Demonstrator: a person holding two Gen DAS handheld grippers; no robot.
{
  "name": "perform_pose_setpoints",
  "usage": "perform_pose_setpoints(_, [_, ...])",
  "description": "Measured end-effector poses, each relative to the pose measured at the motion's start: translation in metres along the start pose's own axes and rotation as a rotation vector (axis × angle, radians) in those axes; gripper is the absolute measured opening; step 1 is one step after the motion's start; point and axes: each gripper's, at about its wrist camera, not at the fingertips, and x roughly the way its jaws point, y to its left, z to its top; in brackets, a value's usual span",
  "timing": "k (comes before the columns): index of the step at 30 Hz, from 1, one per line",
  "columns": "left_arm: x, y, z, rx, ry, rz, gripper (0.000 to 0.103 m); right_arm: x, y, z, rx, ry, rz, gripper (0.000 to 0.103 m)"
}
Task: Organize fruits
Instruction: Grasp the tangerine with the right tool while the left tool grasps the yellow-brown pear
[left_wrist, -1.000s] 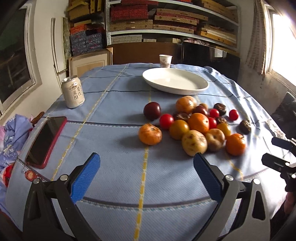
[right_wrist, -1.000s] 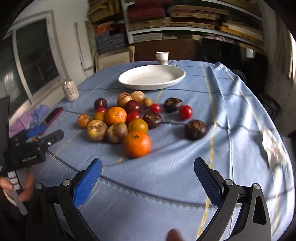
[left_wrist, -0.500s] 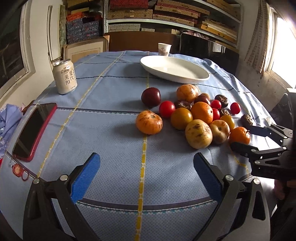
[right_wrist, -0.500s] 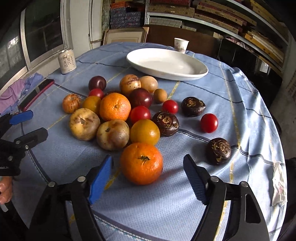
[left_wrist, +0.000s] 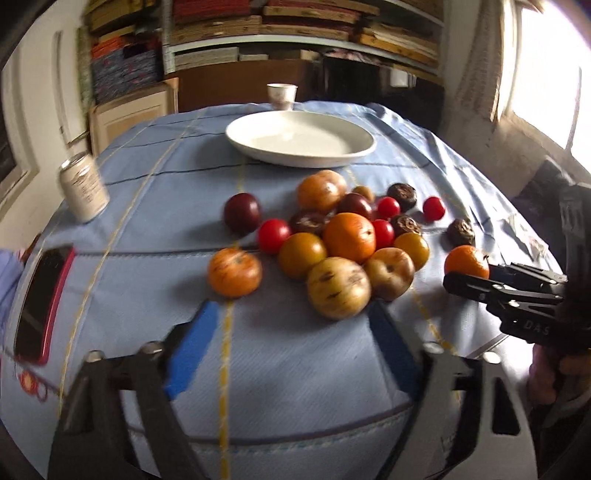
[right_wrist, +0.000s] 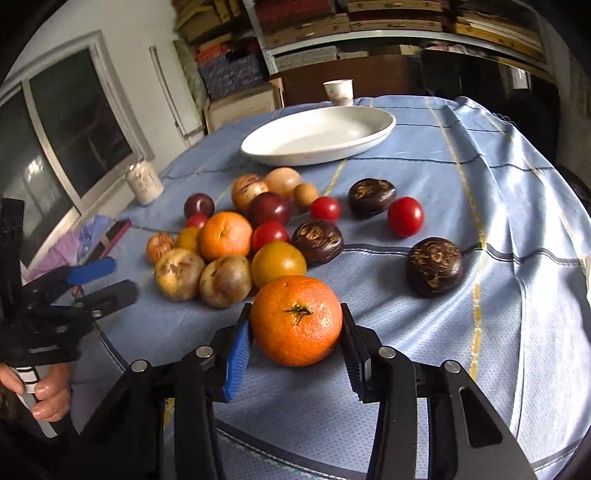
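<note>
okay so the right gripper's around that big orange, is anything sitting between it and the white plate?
Yes. The right gripper is closing with the big orange between its jaws. On a straight line to the white plate lie the amber fruit, a dark carved fruit and red tomatoes. Lifting over them looks clear.

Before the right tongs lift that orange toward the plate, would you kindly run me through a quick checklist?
1. Orange centred between the closing right tongs: ok.
2. Pads firmly gripping the orange: cannot tell; they sit right at its sides.
3. White plate has room: ok, nothing in it.
4. Neighbouring fruits clear of the tongs: ok; the brown fruit sits apart.
5. Left tongs out of the way: ok, closing on nothing, off to the side.
</note>
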Motion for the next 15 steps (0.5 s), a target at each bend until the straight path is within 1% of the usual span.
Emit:
perform_pose_setpoints(2, [0.011,-0.005,0.004,0.011,0.033,-0.009,0.061,-0.003,-0.003,0.0,0.013,-0.008,0.01,0.045])
perform_pose_setpoints(4, [0.017,-0.009,0.007,0.012,0.051,-0.028,0.061,-0.007,-0.007,-0.001,0.032,-0.021,0.025,0.045])
perform_pose_setpoints(8, [0.021,-0.01,0.012,0.012,0.054,-0.066,0.061,-0.011,-0.013,-0.001,0.057,-0.038,0.054,0.045])
perform_pose_setpoints(10, [0.028,-0.012,0.014,0.016,0.082,-0.071,0.061,-0.01,-0.013,-0.001,0.056,-0.036,0.057,0.045])
perform_pose_setpoints(11, [0.029,-0.012,0.014,0.017,0.09,-0.081,0.059,-0.01,-0.012,-0.001,0.054,-0.036,0.059,0.045])
perform_pose_setpoints(12, [0.031,-0.012,0.016,0.016,0.099,-0.095,0.055,-0.011,-0.013,-0.002,0.054,-0.037,0.062,0.045])
perform_pose_setpoints(15, [0.038,-0.011,0.018,0.006,0.118,-0.117,0.052,-0.012,-0.015,-0.001,0.061,-0.044,0.077,0.045])
